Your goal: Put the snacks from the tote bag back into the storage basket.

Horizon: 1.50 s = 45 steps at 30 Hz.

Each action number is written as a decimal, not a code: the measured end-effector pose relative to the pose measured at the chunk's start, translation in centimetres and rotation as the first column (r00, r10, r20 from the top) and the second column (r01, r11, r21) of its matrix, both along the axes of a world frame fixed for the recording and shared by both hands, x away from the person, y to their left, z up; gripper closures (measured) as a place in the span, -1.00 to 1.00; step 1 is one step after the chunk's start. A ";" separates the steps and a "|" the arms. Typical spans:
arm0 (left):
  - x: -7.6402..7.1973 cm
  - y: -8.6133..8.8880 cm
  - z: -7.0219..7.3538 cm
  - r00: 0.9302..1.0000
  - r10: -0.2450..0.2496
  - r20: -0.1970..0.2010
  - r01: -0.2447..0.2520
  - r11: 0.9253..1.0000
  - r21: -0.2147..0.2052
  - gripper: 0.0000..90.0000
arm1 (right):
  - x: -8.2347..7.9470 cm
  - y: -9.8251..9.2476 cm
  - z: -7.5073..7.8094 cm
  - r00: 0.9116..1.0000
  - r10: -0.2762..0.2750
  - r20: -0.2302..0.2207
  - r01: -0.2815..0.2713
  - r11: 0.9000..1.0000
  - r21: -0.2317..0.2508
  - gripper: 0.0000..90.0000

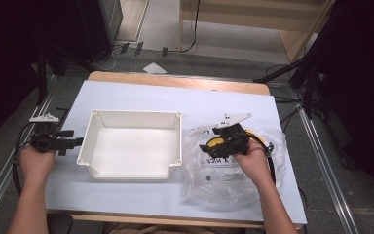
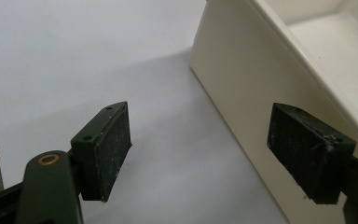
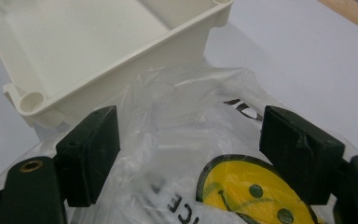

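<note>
A white sheet (image 1: 175, 105) covers most of a wooden table (image 1: 175, 80), w/ a strip of bare wood showing along the far edge. Near the sheet's centre sits a white plastic tub (image 1: 131, 144), rectangular, open-topped, nothing inside. To its right, touching or nearly touching the tub's right wall, lies a crumpled clear plastic bag (image 1: 233, 165) w/ black print and a yellow smiley face. Left gripper (image 1: 70, 143) is held in the left hand (image 1: 36, 161) just off the tub's left wall, pointing toward it; the grey plate sits on top and the cable loops down at the table's left edge. In the left gripper view the jaws stand wide apart w/ nothing between them; the white sheet (image 2: 98, 60) lies below and the tub's outer wall (image 2: 242, 88) runs close by the right-hand jaw. Contact w/ the wall: cannot tell. Right gripper (image 1: 214, 146) is held in the right hand (image 1: 253, 161) over the bag, angled toward the tub. In the right gripper view the jaws are also wide apart, straddling the bag (image 3: 182, 121) but not closed on it; the smiley face (image 3: 251, 191) shows low between them, and the tub's corner (image 3: 102, 51) lies just beyond the bag.
</note>
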State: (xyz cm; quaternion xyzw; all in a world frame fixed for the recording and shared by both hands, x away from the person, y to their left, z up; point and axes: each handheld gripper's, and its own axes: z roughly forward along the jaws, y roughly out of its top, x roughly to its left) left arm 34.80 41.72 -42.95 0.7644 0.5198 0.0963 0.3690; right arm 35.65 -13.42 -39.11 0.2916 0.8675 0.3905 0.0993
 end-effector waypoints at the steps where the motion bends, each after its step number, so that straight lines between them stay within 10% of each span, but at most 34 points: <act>1: 0.0 0.0 0.0 1.000 0.000 0.000 0.000 1.000 0.000 -0.50 | 0.0 0.0 -0.1 1.000 0.003 0.001 -0.003 1.000 -0.001 -0.54; 18: -0.4 0.3 0.3 1.000 0.001 0.027 -0.001 1.000 -0.012 -0.50 | 0.3 -0.4 0.0 0.995 0.014 -0.099 -0.013 1.000 0.010 -0.59; 45: -0.2 0.6 0.4 1.000 0.015 0.026 -0.014 0.999 -0.037 -0.50 | 0.2 0.1 -0.1 0.995 -0.006 -0.096 0.005 1.000 -0.013 -0.59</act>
